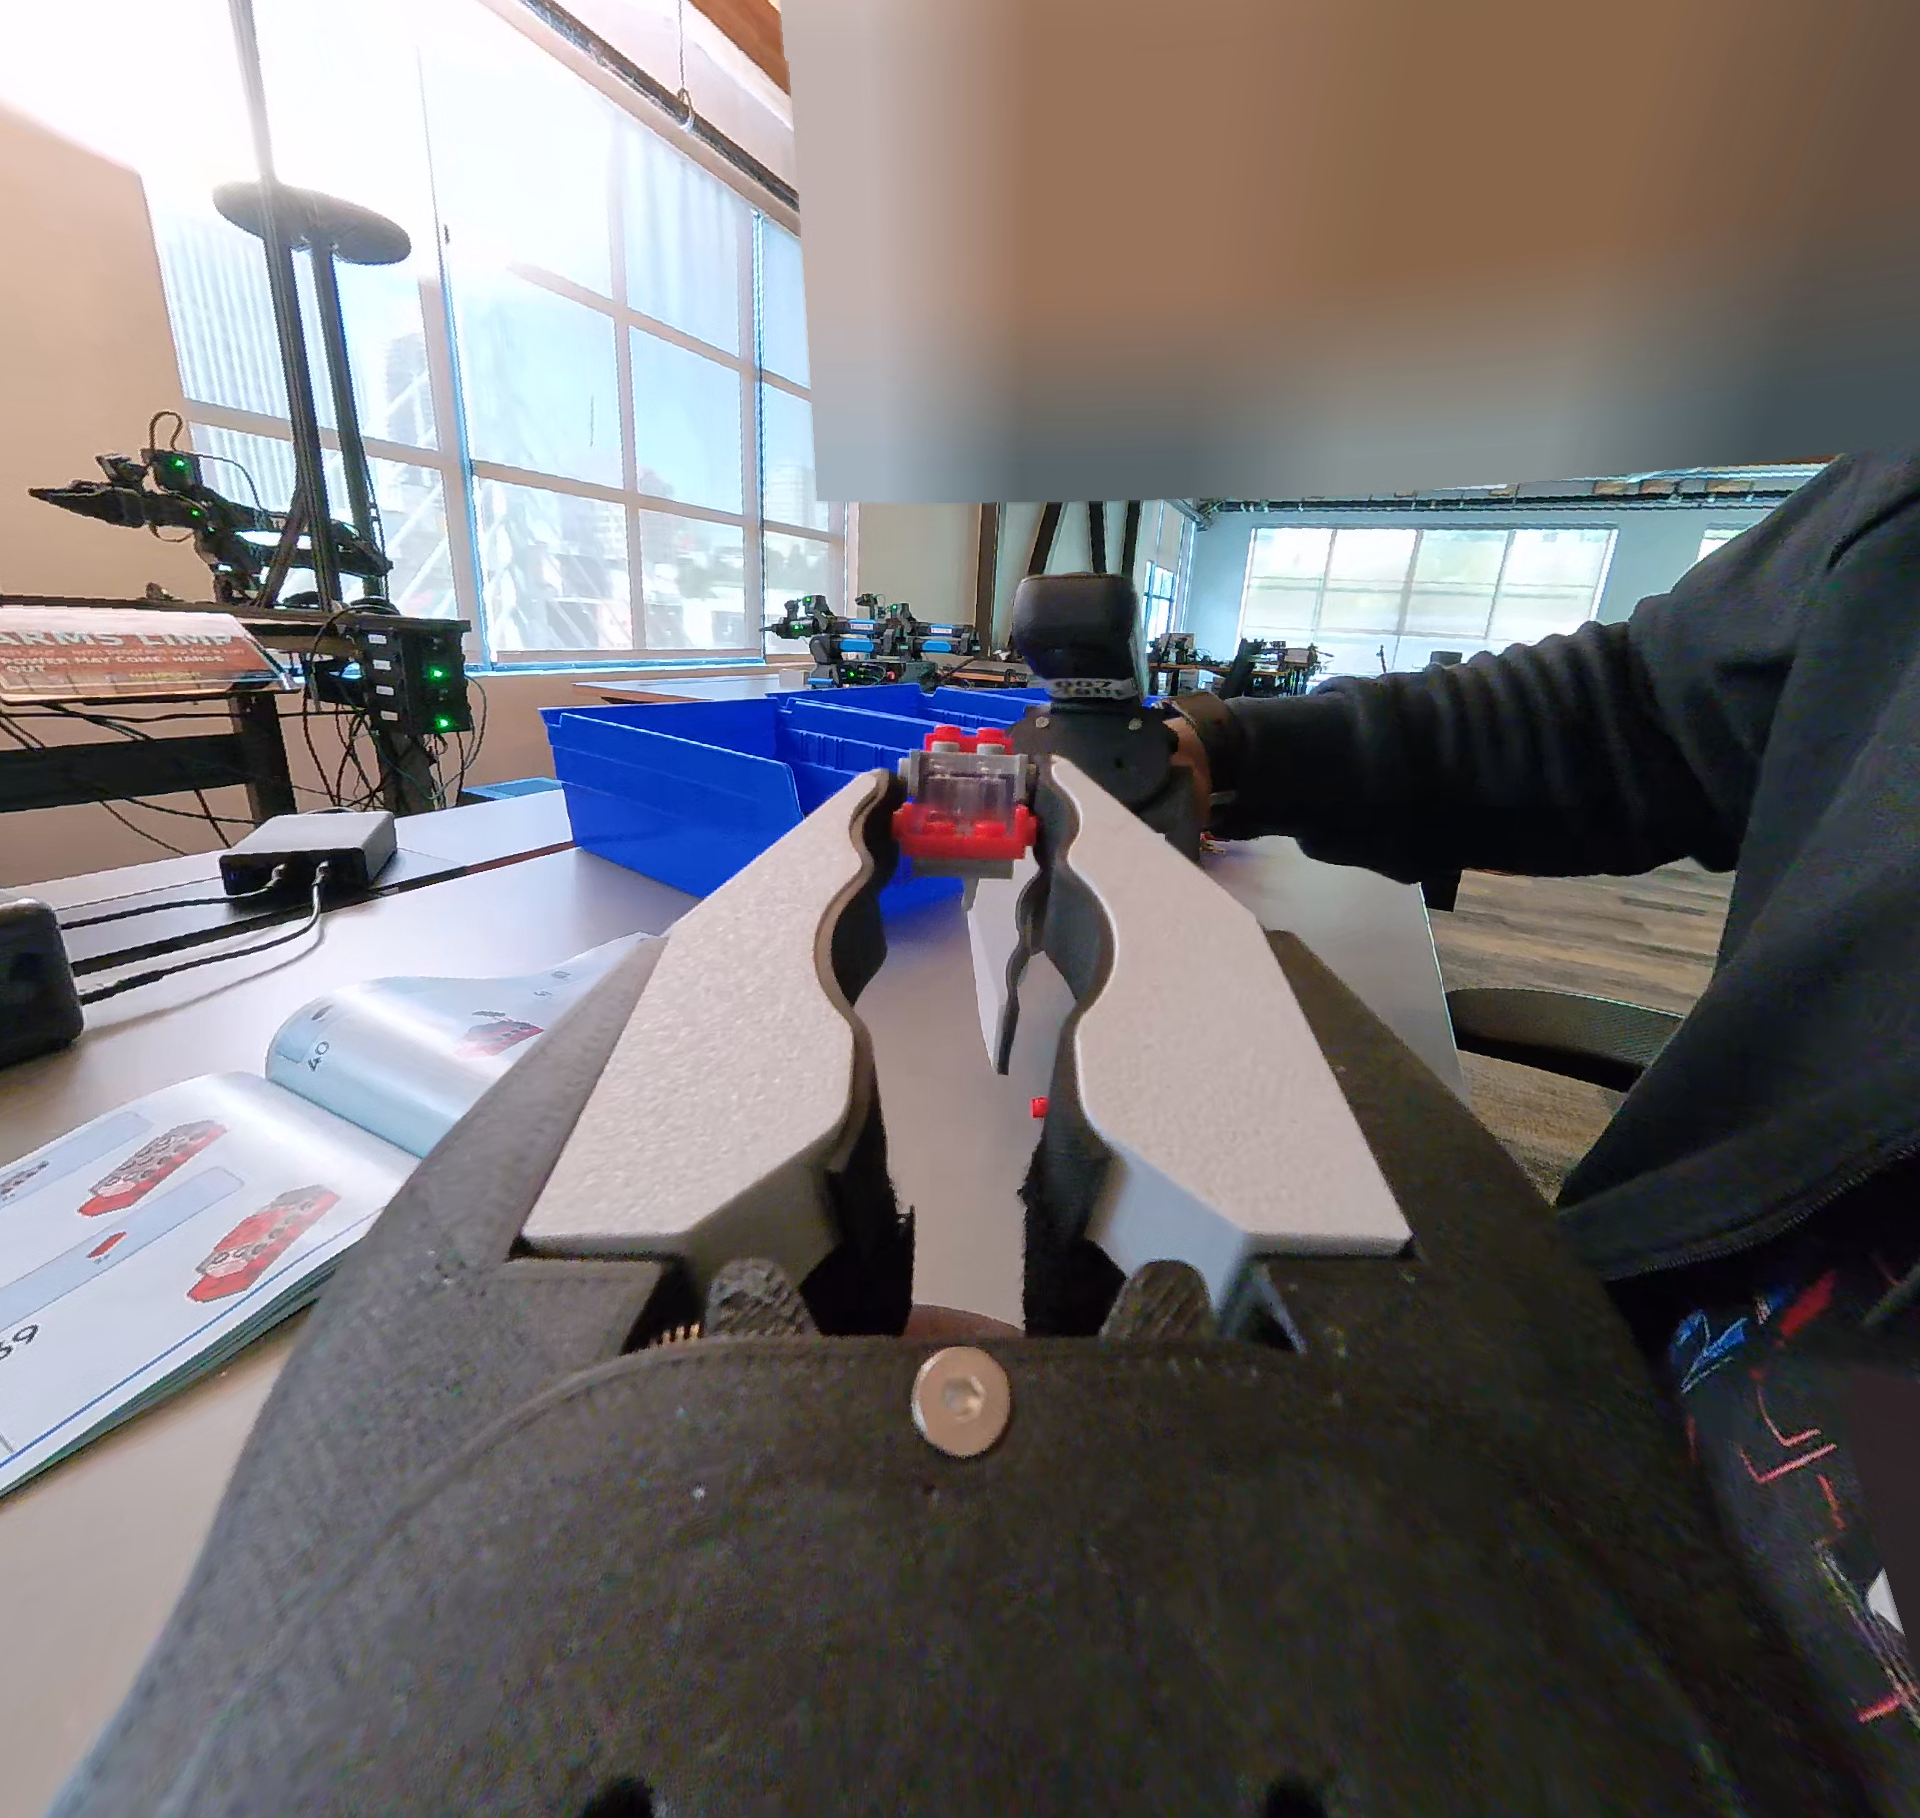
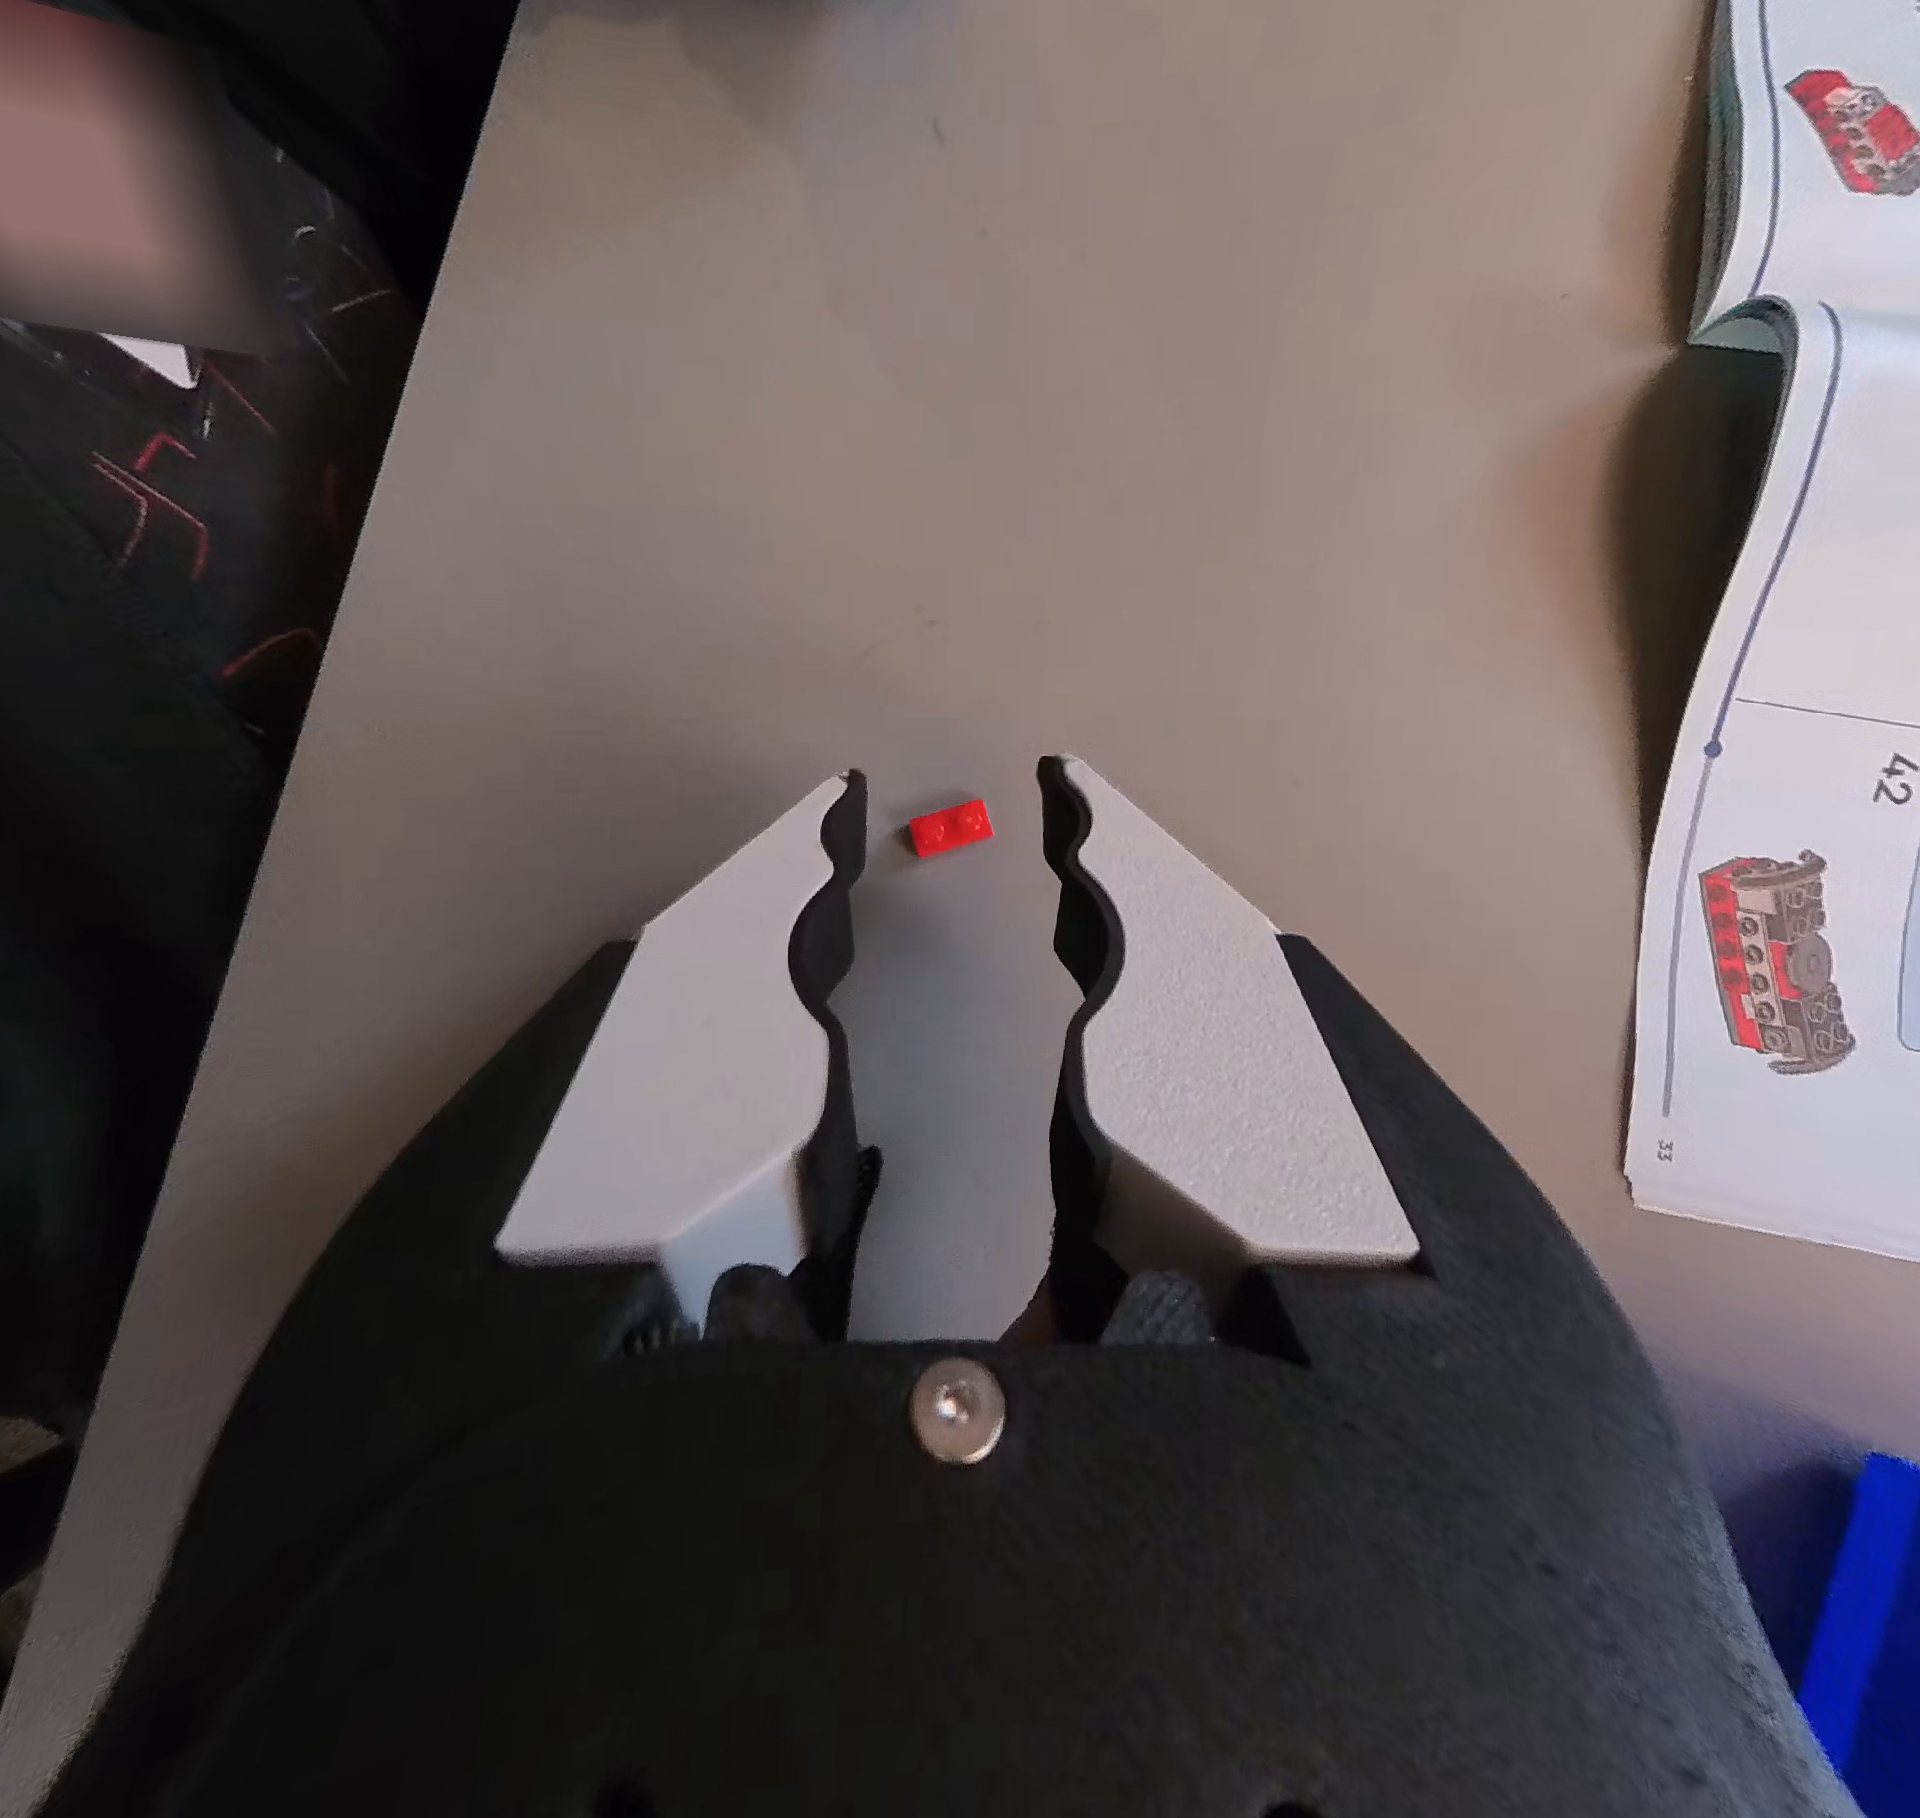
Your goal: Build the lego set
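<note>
My left gripper [image 1: 961, 812] is shut on a small red and grey lego assembly [image 1: 964, 814] and holds it up above the grey table [image 1: 582, 895]. My right gripper [image 2: 951, 781] is open and points down at the table [image 2: 1039, 366]. A small red two-stud plate [image 2: 950, 827] lies flat on the table between its fingertips, touching neither. The same red plate shows as a tiny spot in the left wrist view [image 1: 1037, 1105]. The right gripper's black body also shows behind the assembly in the left wrist view [image 1: 1101, 719].
An open instruction booklet [image 1: 208, 1197] lies left of the left gripper; in the right wrist view [image 2: 1808, 729] it lies at the right. Blue bins [image 1: 707, 792] stand at the table's far side. A black box with cables [image 1: 312, 849] sits at left. A person's dark sleeve [image 1: 1558, 750] reaches in from the right. The left gripper's tips are roughly 20 centimeters from the right gripper's.
</note>
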Action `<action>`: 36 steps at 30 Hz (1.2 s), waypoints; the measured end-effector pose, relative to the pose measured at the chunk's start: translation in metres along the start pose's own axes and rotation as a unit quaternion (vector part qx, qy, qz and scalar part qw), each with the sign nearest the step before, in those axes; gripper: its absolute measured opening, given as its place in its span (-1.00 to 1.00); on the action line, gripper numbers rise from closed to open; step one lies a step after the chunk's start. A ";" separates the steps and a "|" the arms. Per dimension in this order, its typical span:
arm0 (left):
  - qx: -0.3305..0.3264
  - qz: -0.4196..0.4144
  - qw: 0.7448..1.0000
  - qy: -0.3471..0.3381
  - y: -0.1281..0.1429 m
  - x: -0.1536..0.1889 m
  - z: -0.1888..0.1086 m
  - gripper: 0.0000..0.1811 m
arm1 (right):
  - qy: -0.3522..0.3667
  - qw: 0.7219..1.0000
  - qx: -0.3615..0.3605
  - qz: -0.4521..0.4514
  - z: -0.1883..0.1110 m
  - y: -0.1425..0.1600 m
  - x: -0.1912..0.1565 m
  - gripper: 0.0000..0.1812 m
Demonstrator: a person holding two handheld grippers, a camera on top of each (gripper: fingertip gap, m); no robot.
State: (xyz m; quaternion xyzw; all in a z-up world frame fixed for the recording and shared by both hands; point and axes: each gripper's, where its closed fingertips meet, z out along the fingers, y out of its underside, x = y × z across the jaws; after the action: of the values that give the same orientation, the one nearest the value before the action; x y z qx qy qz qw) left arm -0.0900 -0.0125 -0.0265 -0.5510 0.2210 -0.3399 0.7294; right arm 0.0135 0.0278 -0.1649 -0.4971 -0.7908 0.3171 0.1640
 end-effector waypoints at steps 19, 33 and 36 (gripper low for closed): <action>0.001 -0.001 1.000 0.000 0.000 0.000 0.000 -0.72 | -0.034 0.999 -0.018 0.008 0.006 0.005 -0.002 -0.81; -0.003 0.013 1.000 0.002 0.001 0.003 0.001 -0.72 | -0.007 0.987 0.159 -0.033 -0.043 -0.183 -0.008 -0.82; -0.002 0.016 1.000 0.003 0.001 0.004 0.001 -0.72 | 0.000 0.989 0.141 -0.045 -0.034 -0.192 -0.008 -0.82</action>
State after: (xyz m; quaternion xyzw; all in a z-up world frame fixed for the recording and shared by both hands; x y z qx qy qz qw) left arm -0.0865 -0.0142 -0.0268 -0.5482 0.2324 -0.3292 0.7329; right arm -0.0946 -0.0260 -0.0111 -0.4328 -0.7601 0.4176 0.2460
